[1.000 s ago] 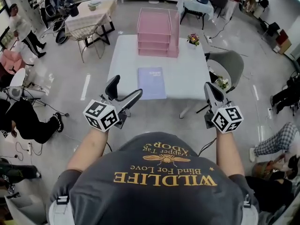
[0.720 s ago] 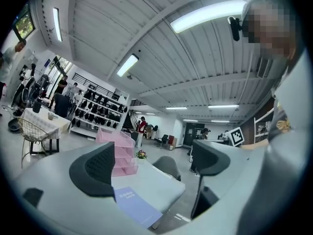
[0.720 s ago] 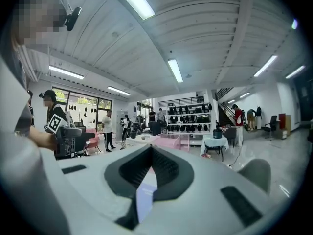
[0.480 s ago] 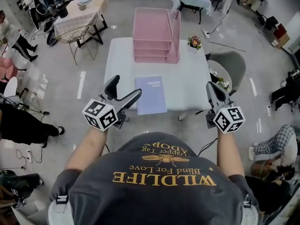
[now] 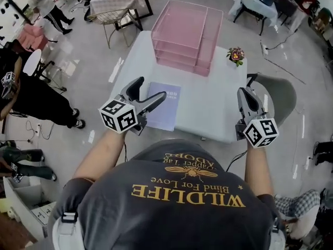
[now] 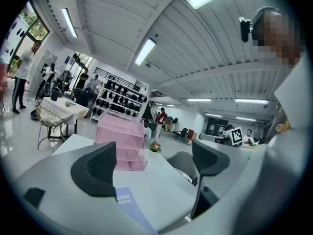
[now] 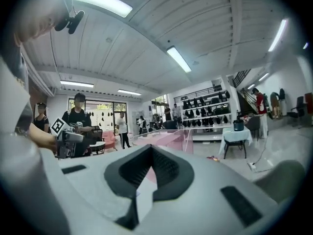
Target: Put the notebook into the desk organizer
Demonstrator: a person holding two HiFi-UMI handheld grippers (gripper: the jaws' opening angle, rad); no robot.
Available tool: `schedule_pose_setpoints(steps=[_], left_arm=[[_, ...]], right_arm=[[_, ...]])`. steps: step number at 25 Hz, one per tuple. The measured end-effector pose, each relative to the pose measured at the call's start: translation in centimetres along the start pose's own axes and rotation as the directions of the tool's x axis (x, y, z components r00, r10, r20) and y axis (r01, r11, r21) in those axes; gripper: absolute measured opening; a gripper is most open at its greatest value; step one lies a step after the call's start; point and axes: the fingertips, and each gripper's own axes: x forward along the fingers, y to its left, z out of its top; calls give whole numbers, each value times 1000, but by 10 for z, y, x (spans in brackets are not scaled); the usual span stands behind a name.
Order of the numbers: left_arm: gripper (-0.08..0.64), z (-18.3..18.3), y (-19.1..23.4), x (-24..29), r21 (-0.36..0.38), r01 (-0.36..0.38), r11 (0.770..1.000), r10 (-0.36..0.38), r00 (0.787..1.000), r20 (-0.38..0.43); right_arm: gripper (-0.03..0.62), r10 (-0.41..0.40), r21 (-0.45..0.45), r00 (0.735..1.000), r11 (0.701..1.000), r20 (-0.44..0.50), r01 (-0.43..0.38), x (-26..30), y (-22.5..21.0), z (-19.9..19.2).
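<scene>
A lavender notebook [image 5: 165, 107] lies flat on the white table [image 5: 218, 103], near its front edge. Behind it a pink tiered desk organizer [image 5: 187, 38] stands at the table's far side. My left gripper [image 5: 149, 89] hovers open over the notebook's left edge; in the left gripper view its dark pads [image 6: 97, 169] frame the organizer [image 6: 122, 141] and the notebook's corner [image 6: 128, 205]. At the table's front right, my right gripper [image 5: 245, 94] is shut and holds nothing. The right gripper view looks past the closed right gripper [image 7: 151, 173] to the organizer [image 7: 164, 138].
A small potted flower [image 5: 235, 54] sits on the table right of the organizer. A grey chair [image 5: 278, 95] stands at the table's right side. A wire chair [image 5: 115, 19] and another table are beyond on the left. People [image 5: 31, 95] sit and stand at the left.
The view has shifted, and the table now lies closer and more to the right. Both grippers have come forward over the table's near edge, the left one reaching the notebook.
</scene>
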Motion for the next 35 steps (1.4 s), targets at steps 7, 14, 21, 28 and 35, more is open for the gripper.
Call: schedule_pose_setpoints(steps=[7, 14, 21, 28, 35], left_arm=[[485, -29, 30, 1, -96, -72, 993, 61, 991, -118], [482, -121, 87, -38, -276, -110, 955, 5, 935, -354], [480, -229, 121, -76, -465, -193, 864, -110, 829, -549], [474, -307, 127, -73, -663, -272, 697, -278, 750, -600], [440, -326, 101, -53, -815, -271, 511, -462, 713, -527]], right_arm=[[0, 110, 7, 994, 994, -2, -110, 52, -11, 2], [0, 108, 35, 991, 994, -83, -106, 87, 22, -32], [0, 98, 67, 983, 994, -154, -89, 112, 43, -71], [0, 116, 95, 968, 991, -223, -97, 116, 53, -100], [0, 102, 126, 958, 990, -267, -70, 106, 59, -109]])
